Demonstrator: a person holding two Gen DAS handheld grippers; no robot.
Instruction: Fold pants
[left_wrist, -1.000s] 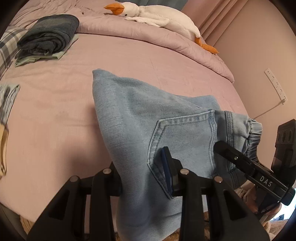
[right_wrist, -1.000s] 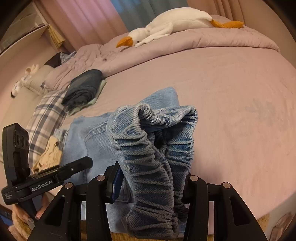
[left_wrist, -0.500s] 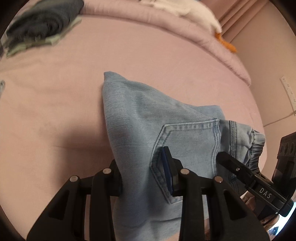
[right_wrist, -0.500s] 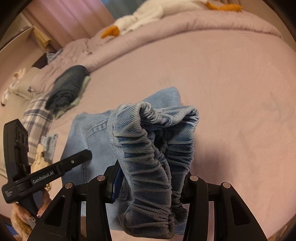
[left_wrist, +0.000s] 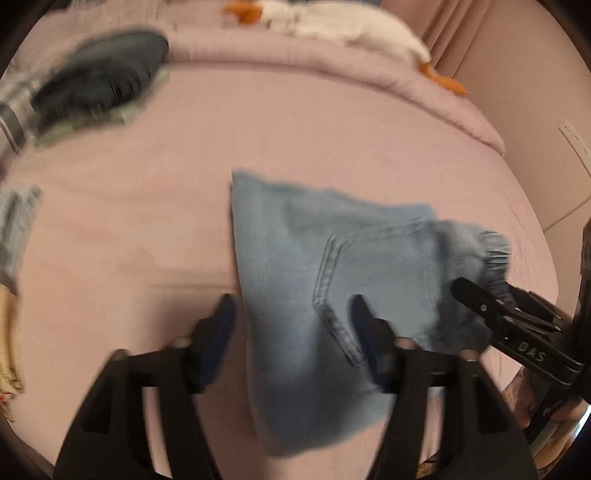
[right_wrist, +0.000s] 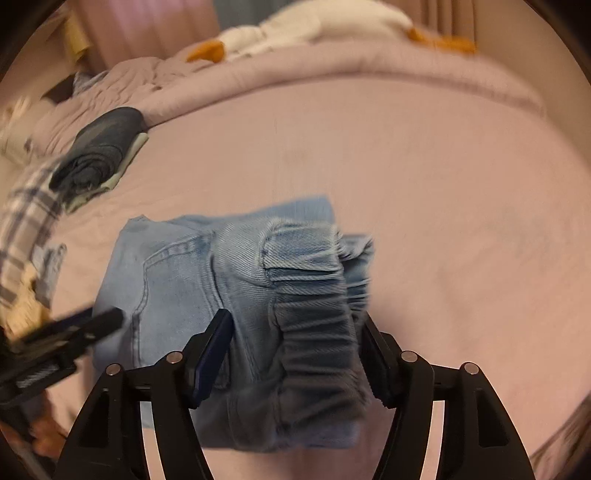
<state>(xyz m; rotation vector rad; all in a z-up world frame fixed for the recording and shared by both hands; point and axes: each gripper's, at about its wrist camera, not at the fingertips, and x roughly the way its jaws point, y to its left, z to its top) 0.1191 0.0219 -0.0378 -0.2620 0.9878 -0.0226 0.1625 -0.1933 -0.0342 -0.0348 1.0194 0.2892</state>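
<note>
Jaws spread on both sides: the left gripper (left_wrist: 291, 332) straddles the pocket edge of the folded pants (left_wrist: 332, 280), the right gripper (right_wrist: 295, 354) brackets the elastic waistband. Pants lie near the bed's (right_wrist: 424, 184) front edge, open sheet beyond; dark folded clothes (right_wrist: 99, 151) sit far left.

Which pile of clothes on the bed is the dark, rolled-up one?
The dark bundle near the pillows, resting on a pale green garment. The light blue jeans lie between the hand-held grippers.
</note>
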